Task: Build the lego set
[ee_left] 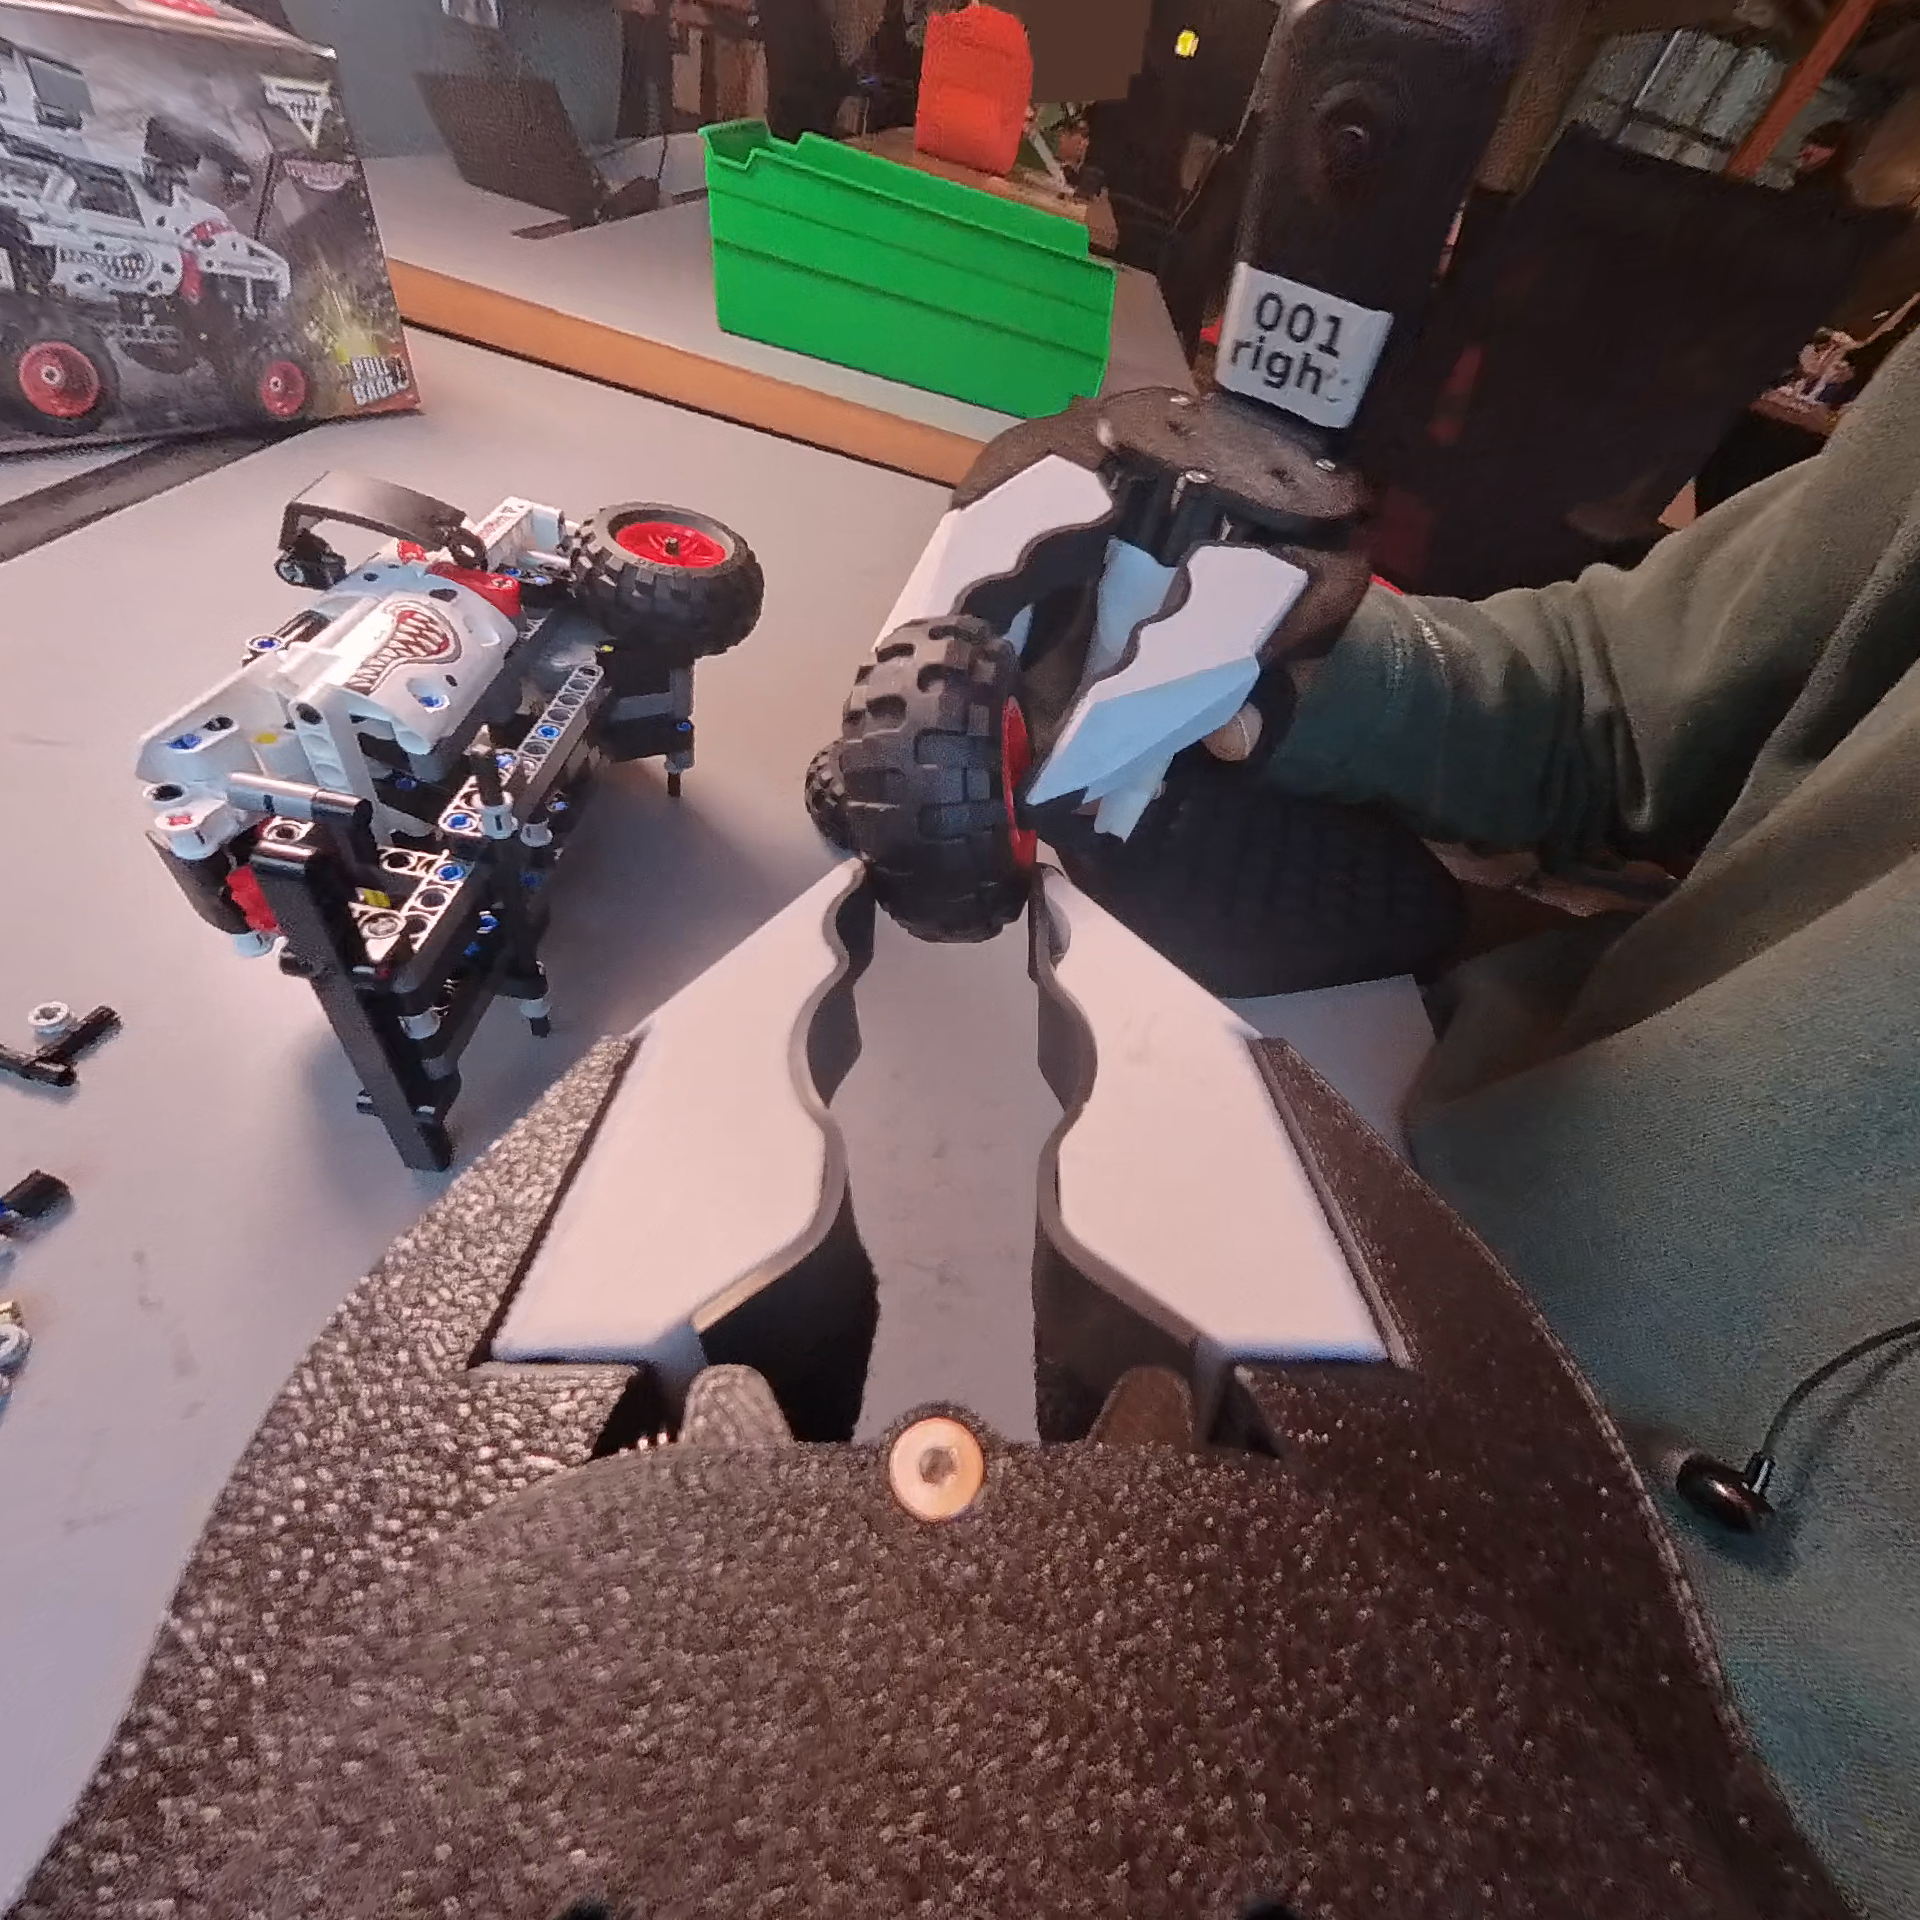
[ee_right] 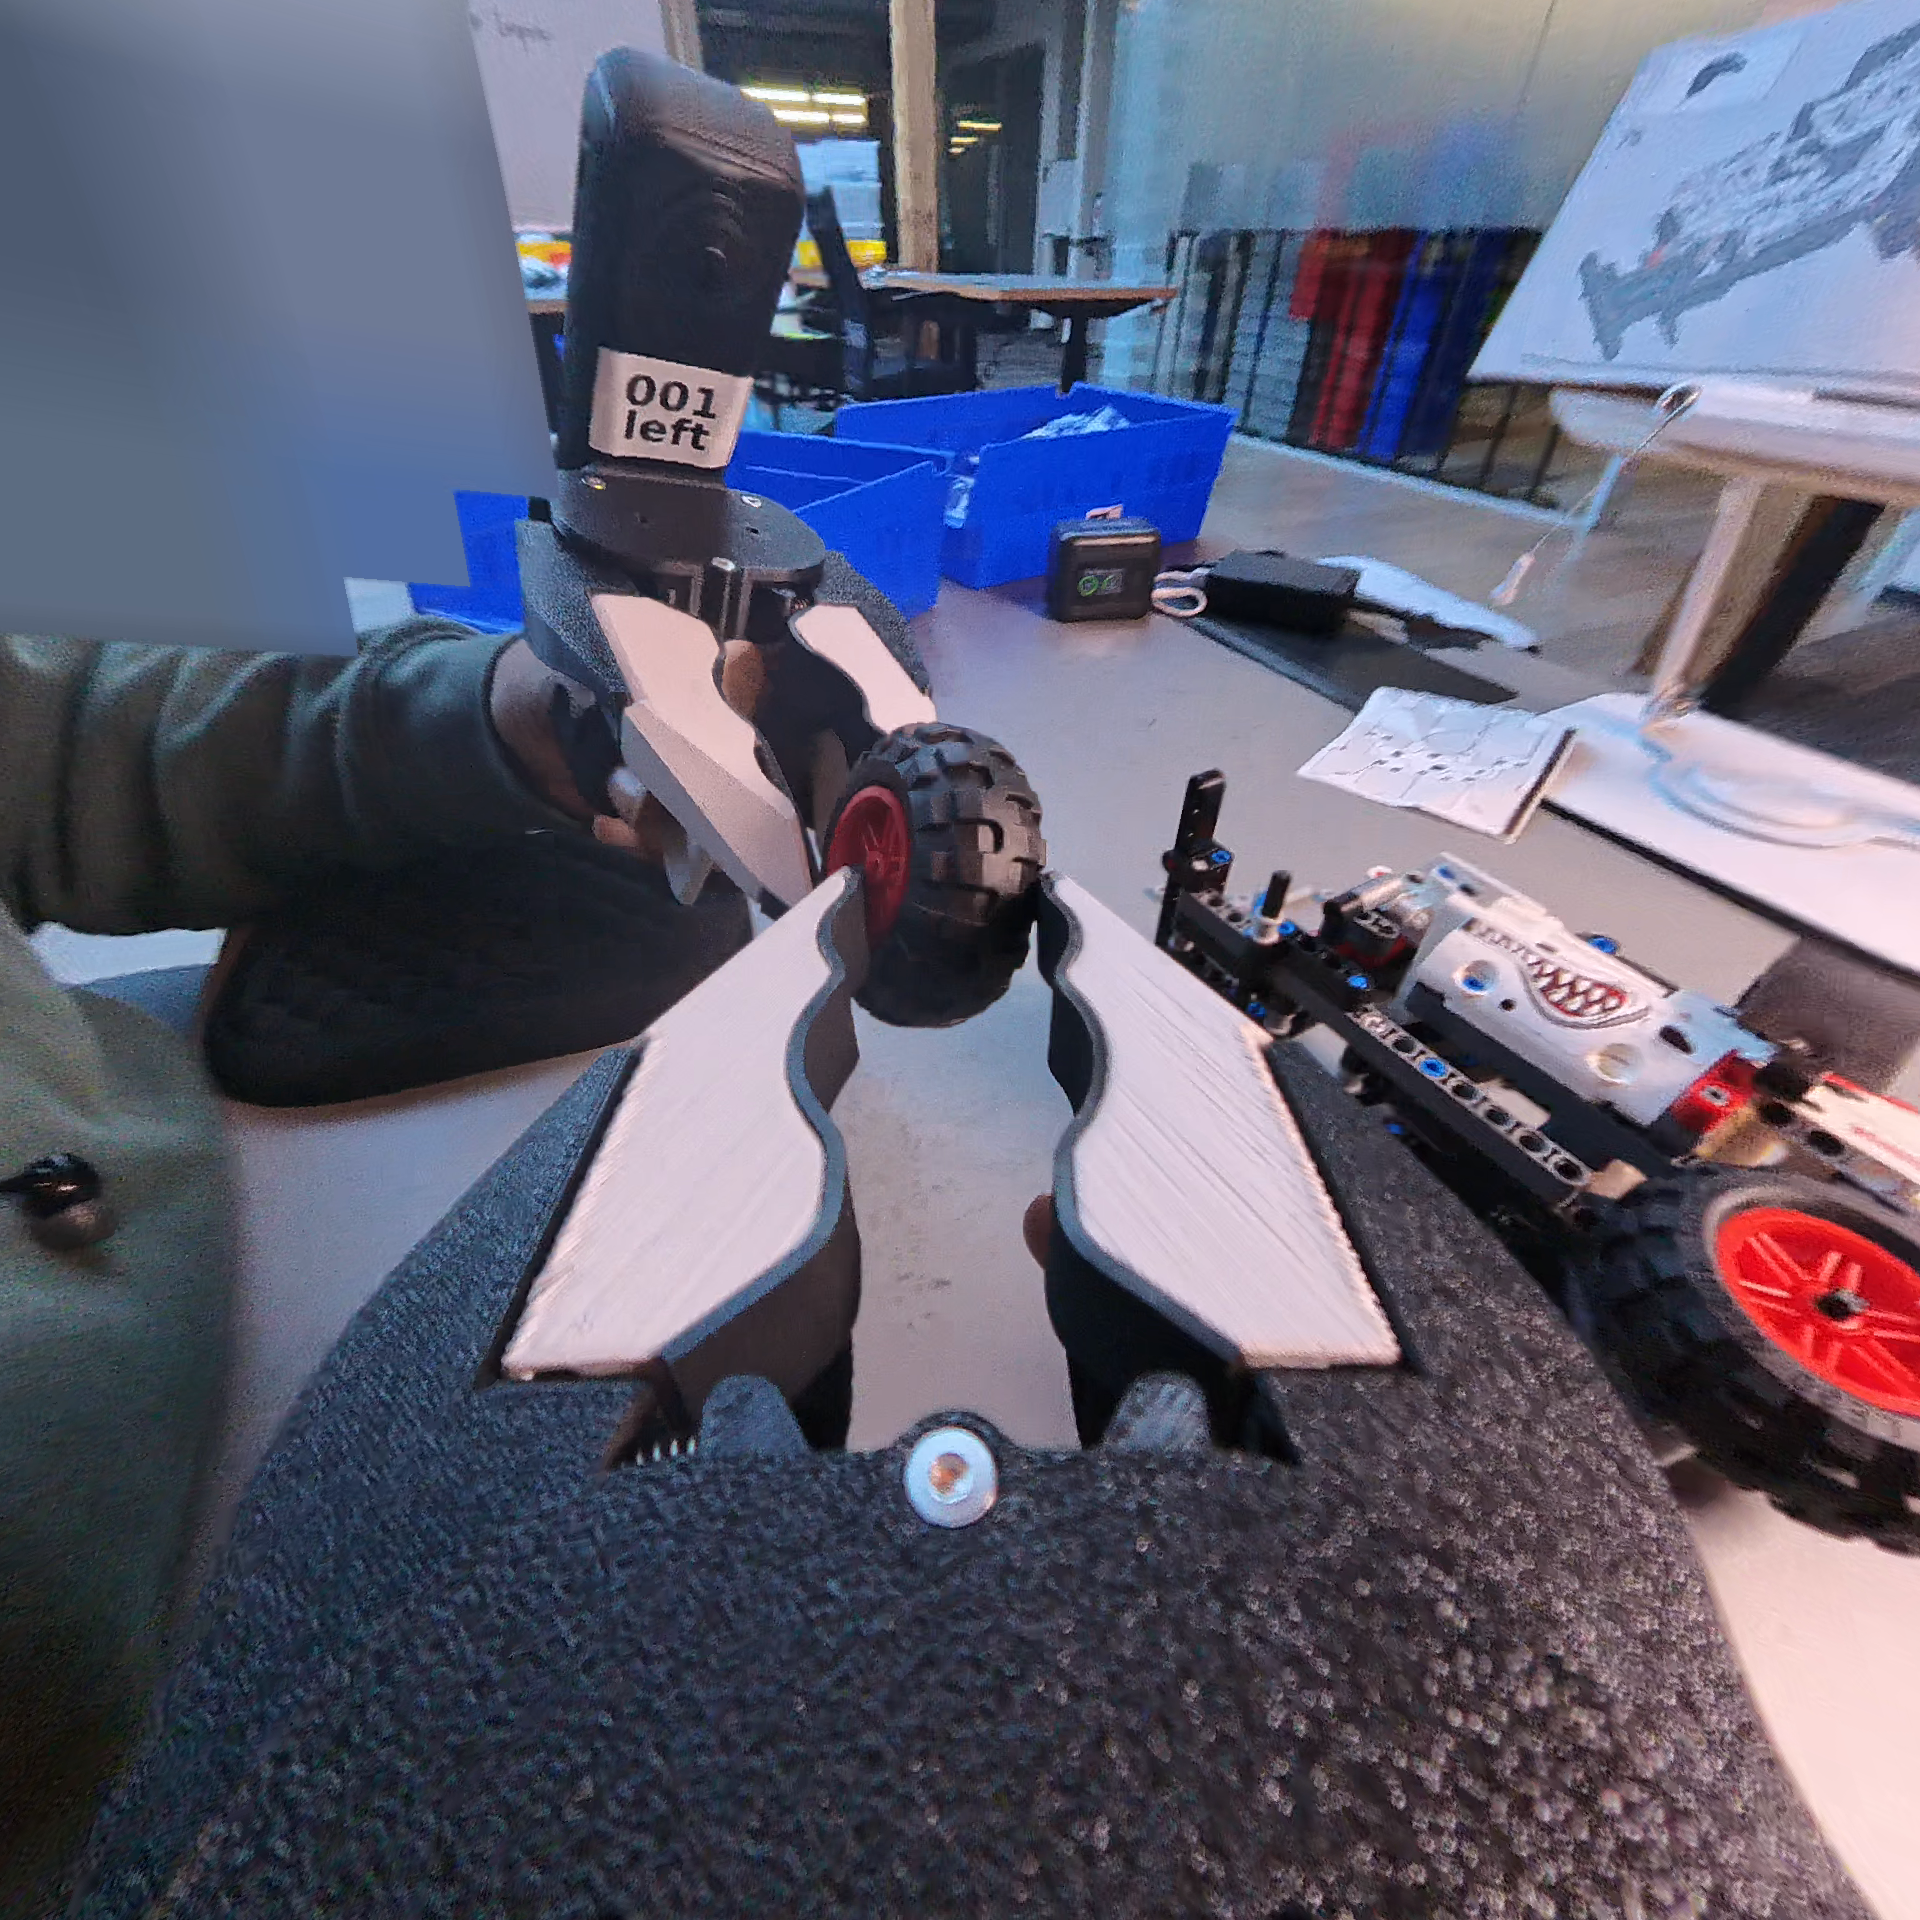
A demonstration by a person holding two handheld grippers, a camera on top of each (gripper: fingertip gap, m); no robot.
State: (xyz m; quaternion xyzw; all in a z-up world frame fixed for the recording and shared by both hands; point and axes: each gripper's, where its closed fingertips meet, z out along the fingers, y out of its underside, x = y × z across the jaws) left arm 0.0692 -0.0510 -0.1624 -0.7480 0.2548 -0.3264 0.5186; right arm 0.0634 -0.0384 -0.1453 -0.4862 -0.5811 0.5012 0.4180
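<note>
A loose black wheel with a red hub (ee_left: 935, 790) is held in the air between both grippers, above the grey table. My left gripper (ee_left: 948, 878) closes on it from below in the left wrist view, fingertips against both sides. My right gripper (ee_left: 977, 727) comes in from the upper right and also clamps it. In the right wrist view the wheel (ee_right: 956, 873) sits between my right gripper's tips (ee_right: 948, 888), with the left gripper (ee_right: 852, 810) reaching in from the left. The part-built white and black truck (ee_left: 416, 748) (ee_right: 1507, 1018) lies on the table with one wheel fitted (ee_left: 670, 571) (ee_right: 1808, 1340).
The set's box (ee_left: 156, 208) stands at the far left and a green bin (ee_left: 894, 260) behind. Small loose parts (ee_left: 52, 1039) lie at the left edge. Blue bins (ee_right: 1039, 478), a small black device (ee_right: 1107, 571), a sticker sheet (ee_right: 1434, 758) and a propped instruction page (ee_right: 1714, 208) are farther off. Left and right tips are no more than a few centimetres apart.
</note>
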